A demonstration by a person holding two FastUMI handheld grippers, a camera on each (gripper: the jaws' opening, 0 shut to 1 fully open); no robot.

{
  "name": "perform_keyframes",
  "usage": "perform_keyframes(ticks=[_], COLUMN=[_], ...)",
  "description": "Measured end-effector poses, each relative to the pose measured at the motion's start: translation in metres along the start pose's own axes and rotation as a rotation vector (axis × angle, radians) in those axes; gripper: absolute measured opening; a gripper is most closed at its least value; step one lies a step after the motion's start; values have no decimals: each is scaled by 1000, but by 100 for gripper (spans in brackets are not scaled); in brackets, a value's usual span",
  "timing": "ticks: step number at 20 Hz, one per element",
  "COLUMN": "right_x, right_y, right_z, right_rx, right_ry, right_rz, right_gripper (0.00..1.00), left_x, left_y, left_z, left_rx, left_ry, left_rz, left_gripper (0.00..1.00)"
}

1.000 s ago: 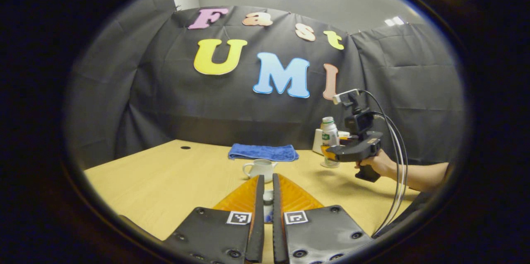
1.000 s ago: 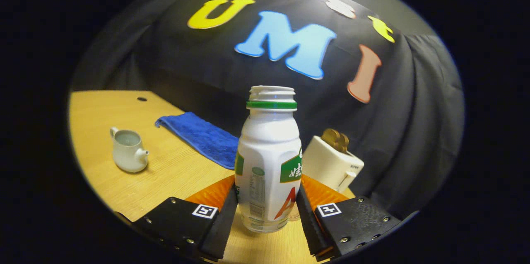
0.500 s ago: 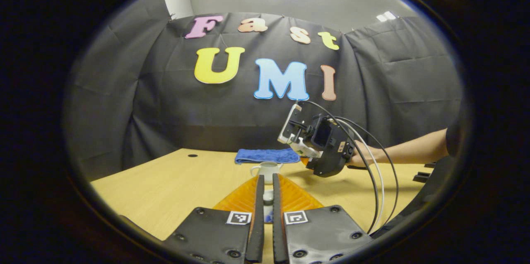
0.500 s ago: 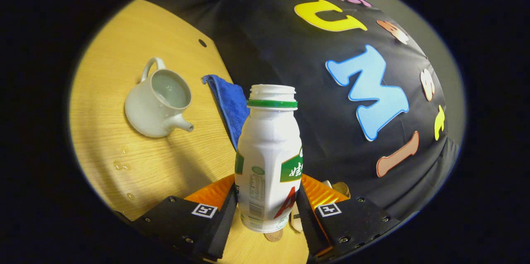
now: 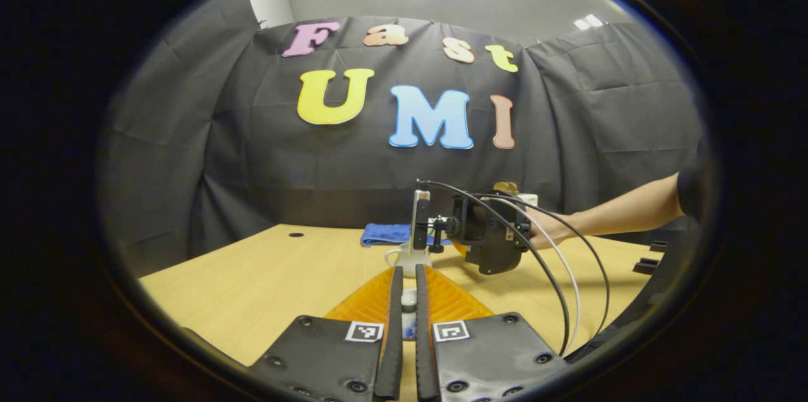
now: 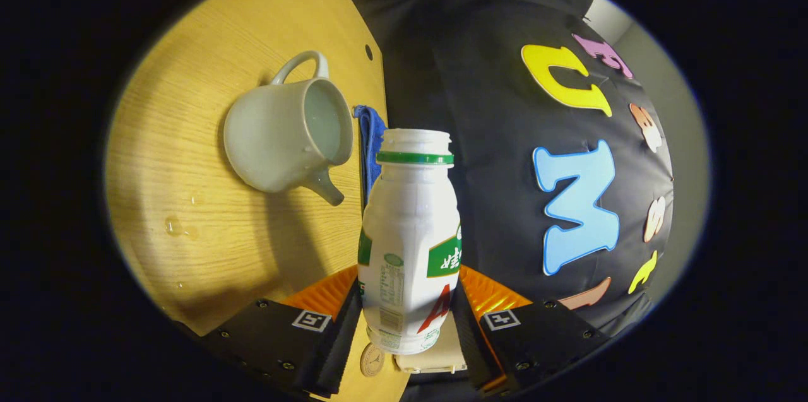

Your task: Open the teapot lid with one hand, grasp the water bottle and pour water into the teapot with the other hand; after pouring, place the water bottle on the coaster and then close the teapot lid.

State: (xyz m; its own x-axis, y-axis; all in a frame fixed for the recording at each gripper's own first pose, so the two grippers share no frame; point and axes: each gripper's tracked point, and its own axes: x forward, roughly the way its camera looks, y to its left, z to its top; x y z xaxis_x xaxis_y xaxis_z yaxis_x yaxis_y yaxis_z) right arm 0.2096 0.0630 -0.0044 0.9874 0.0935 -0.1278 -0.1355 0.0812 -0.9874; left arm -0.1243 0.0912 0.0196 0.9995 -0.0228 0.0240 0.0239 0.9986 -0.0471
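The white water bottle [image 6: 410, 244], uncapped with a green neck ring, is held in my right gripper [image 6: 407, 288], both fingers pressing its sides. It is off the table and tipped sideways, its mouth close to the open white teapot [image 6: 290, 134], which has liquid inside. In the left gripper view the right gripper [image 5: 486, 231] and the hand [image 5: 549, 228] holding it hover just right of the teapot [image 5: 404, 258], partly hiding it. My left gripper [image 5: 407, 272] is shut on the small white teapot lid [image 5: 408, 301], held above the table in front of the teapot. A round coaster [image 6: 372, 361] shows below the bottle.
A folded blue towel [image 5: 382, 235] lies behind the teapot near the wall. Water drops [image 6: 170, 225] sit on the wooden table [image 5: 252, 282] beside the teapot. A white toaster-like box [image 6: 429, 359] stands by the coaster. Cables [image 5: 568, 288] trail from the right gripper.
My right gripper lifted the bottle off the table at the right, carried it left to the teapot and rolled it onto its side. The left gripper kept still with the lid.
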Motion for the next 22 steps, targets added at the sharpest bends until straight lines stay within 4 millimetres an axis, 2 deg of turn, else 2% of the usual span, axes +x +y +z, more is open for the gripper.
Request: perform_keyframes(ticks=[3, 9, 10, 11, 18, 19, 20, 22], right_x=[-3, 2, 2, 2, 2, 1, 2, 2], right_y=[0, -5, -8, -10, -19, -22, -24, -25], right_z=[7, 5, 6, 6, 12, 13, 13, 12], right_rx=[-80, -222, -238, -257, -365, -383, -394, -403], right_ry=[-10, -7, -8, -7, -21, -22, -24, -25], right_rz=[-24, -42, -44, -48, -82, -92, -99, -102], right_gripper=[73, 73, 72, 73, 73, 73, 73, 73], left_x=[1, 0, 0, 1, 1, 1, 1, 2], left_y=[1, 5, 5, 5, 3, 3, 2, 3], left_z=[0, -1, -1, -3, -2, -3, -4, -4], left_rx=[7, 14, 14, 14, 32, 33, 34, 34], left_ry=[0, 3, 4, 8, 9, 9, 11, 14], left_rz=[2, 9, 11, 10, 10, 9, 7, 8], left_gripper=[19, 19, 15, 19, 19, 15, 19, 19])
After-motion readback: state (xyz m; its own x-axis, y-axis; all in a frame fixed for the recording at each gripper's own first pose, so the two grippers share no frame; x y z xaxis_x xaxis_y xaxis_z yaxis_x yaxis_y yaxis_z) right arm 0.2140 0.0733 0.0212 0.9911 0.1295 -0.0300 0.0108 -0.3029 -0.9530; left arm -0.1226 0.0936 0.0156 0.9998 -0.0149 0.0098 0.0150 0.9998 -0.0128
